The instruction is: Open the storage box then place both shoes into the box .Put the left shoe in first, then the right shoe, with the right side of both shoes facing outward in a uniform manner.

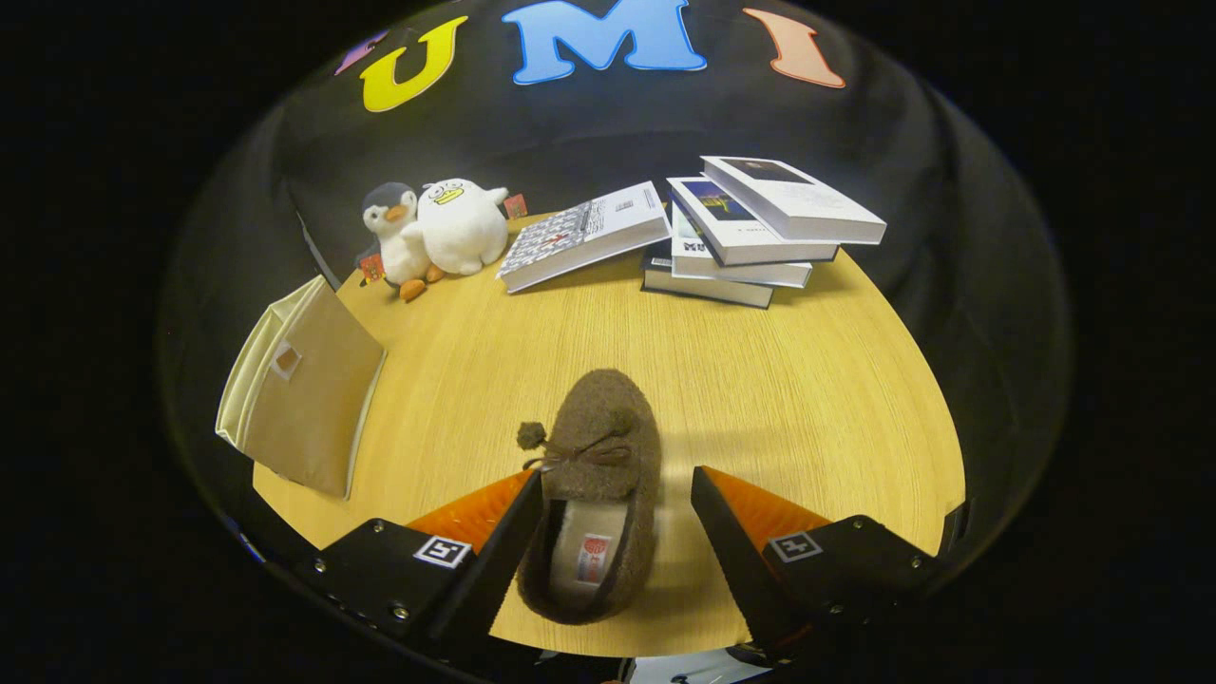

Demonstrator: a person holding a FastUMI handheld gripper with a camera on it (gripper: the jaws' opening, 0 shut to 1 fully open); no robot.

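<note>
Brown and fuzzy, the shoe (598,494) lies on the wooden table (779,399) between your fingers, toe pointing to twelve o'clock, its opening facing up. Your gripper (616,494) is spread wide: the left finger (494,532) is at the shoe's side, while the right finger (750,532) stands apart from it. The beige storage box (304,389) sits at ten o'clock, at the table's edge. At eleven o'clock two plush toys (442,233) lean together, and a pile of books (741,233) sits around one o'clock.
</note>
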